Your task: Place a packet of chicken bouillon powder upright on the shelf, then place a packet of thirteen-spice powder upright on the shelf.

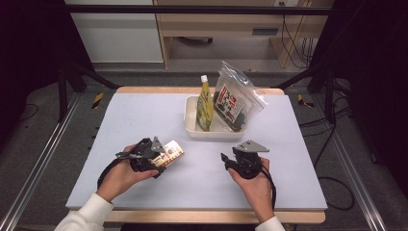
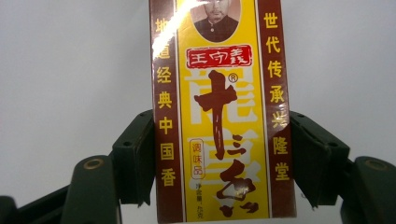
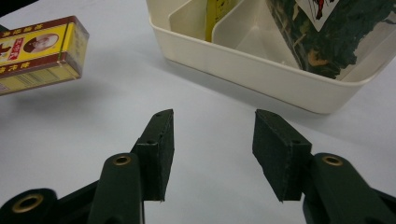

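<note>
Grey matting is spreading under everything while I am carrying the spice box (image 2: pixel 224 116), clamped by its long sides in my left gripper (image 1: pixel 161 156), toward the white bin (image 1: pixel 192 130) at two o'clock. My right gripper (image 3: pixel 212 154) is hanging empty, jaws apart. I am judging the box should go in upright, beside the yellow bottle (image 1: pixel 205 103).

From my feed, the pale blue-grey tabletop (image 1: pixel 144 125) sits on a light wooden board (image 1: pixel 211 216). Beyond its far edge I see grey floor (image 1: pixel 144 77), a white cabinet (image 1: pixel 115 33) at far left and a light wooden desk (image 1: pixel 231 24) beside it. Black cables (image 1: pixel 296 43) hang at far right. Metal rails (image 1: pixel 38 163) flank both sides.
</note>
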Demonstrator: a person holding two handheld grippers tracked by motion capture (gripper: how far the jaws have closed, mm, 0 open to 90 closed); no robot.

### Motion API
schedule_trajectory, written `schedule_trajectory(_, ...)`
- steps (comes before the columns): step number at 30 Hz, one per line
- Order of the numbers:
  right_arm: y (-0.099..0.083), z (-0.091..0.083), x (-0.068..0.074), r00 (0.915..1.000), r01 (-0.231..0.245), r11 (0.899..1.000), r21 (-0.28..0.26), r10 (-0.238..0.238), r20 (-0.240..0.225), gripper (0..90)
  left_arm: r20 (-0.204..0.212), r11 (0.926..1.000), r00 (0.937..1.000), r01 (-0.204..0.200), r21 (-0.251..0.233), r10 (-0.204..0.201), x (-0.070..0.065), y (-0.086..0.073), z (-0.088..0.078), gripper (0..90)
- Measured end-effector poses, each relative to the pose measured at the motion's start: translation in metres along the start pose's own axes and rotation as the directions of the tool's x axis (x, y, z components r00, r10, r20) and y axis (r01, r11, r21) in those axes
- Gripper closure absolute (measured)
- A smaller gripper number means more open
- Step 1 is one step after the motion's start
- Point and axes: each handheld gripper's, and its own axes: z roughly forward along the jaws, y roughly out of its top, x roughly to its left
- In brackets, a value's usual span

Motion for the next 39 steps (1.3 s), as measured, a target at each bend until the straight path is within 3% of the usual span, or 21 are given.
schedule_trajectory(10, 0.005, -0.007, -0.002, 0.9991, -0.029, 0.999, -0.035, 0.028, -0.03, 46.4, -0.054, 0.9935, 0.9967, -0.065, -0.093, 0.06, -0.014, 0.02, -0.001, 31.4)
schedule_trajectory(15, 0.02, -0.017, 0.0, 0.9973, -0.046, 0.996, -0.072, 0.042, -0.06, 45.5, -0.082, 0.9797, 0.9924, -0.104, -0.171, 0.091, -0.021, 0.026, -0.005, 31.5)
schedule_trajectory(20, 0.037, -0.026, 0.002, 0.9963, -0.024, 0.997, -0.078, 0.018, -0.084, 45.1, -0.111, 0.967, 0.9832, -0.165, -0.194, 0.145, -0.029, 0.031, -0.006, 31.5)
schedule_trajectory(27, 0.058, -0.031, 0.004, 0.9826, -0.036, 0.998, -0.051, 0.026, -0.184, 44.2, -0.154, 0.9532, 0.973, -0.204, -0.223, 0.172, -0.035, 0.035, -0.007, 31.5)
schedule_trajectory(39, 0.078, -0.026, 0.02, 0.9669, 0.004, 1.0, -0.013, -0.007, -0.255, 44.9, -0.189, 0.9348, 0.9657, -0.226, -0.274, 0.178, -0.04, 0.039, -0.009, 31.5)
